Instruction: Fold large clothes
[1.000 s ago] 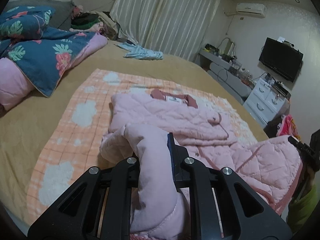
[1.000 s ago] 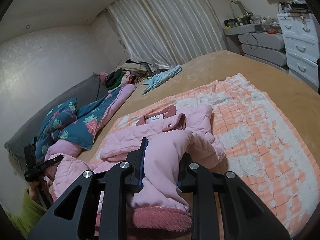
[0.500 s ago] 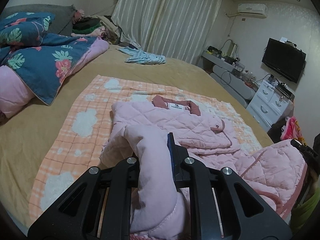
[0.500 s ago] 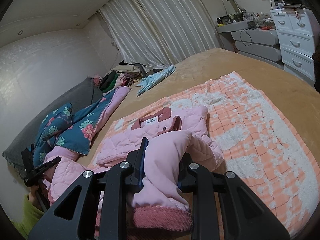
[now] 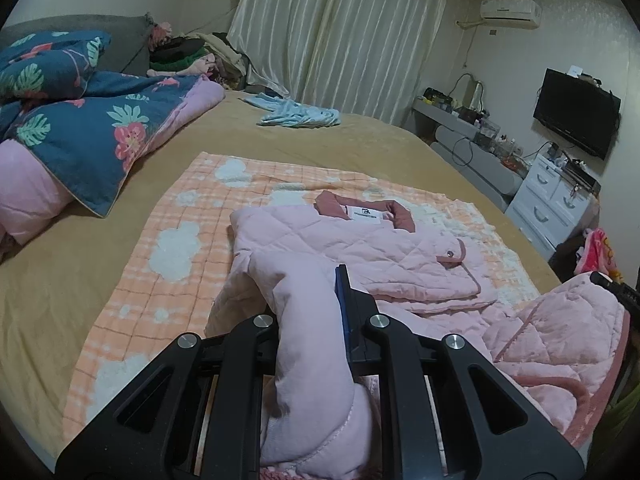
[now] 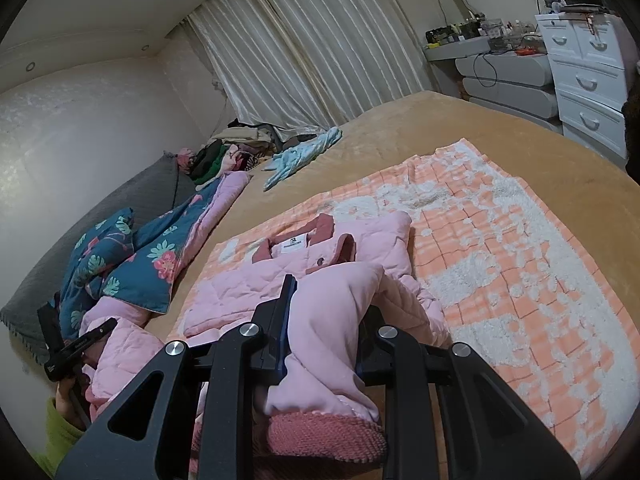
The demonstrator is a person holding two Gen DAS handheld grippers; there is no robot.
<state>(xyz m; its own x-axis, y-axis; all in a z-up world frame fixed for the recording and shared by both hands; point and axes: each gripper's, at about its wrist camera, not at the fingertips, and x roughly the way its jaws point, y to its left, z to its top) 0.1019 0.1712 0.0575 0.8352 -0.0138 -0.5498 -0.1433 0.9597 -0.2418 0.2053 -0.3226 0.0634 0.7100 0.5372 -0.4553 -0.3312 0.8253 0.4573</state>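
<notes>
A pink quilted jacket (image 5: 360,248) with a dark pink collar lies on an orange and white checked blanket (image 5: 176,240) on the bed; it also shows in the right wrist view (image 6: 256,280). My left gripper (image 5: 308,316) is shut on one bunched pink sleeve (image 5: 304,360) and holds it up over the jacket's lower left. My right gripper (image 6: 324,320) is shut on the other sleeve (image 6: 328,344), whose knitted cuff (image 6: 320,440) hangs at the bottom. Each gripper shows small in the other view, the right one (image 5: 616,292) and the left one (image 6: 72,348).
A blue floral quilt (image 5: 80,128) and pink bedding lie at the left of the tan bed (image 5: 360,140). A light blue garment (image 5: 296,114) lies near the curtains. A clothes pile (image 6: 236,148) sits in the corner. White drawers (image 6: 588,80) and a television (image 5: 576,112) stand at the right.
Both grippers have moved toward the collar with the sleeves still held. The jacket's body and the room sit lower and nearer in both views.
</notes>
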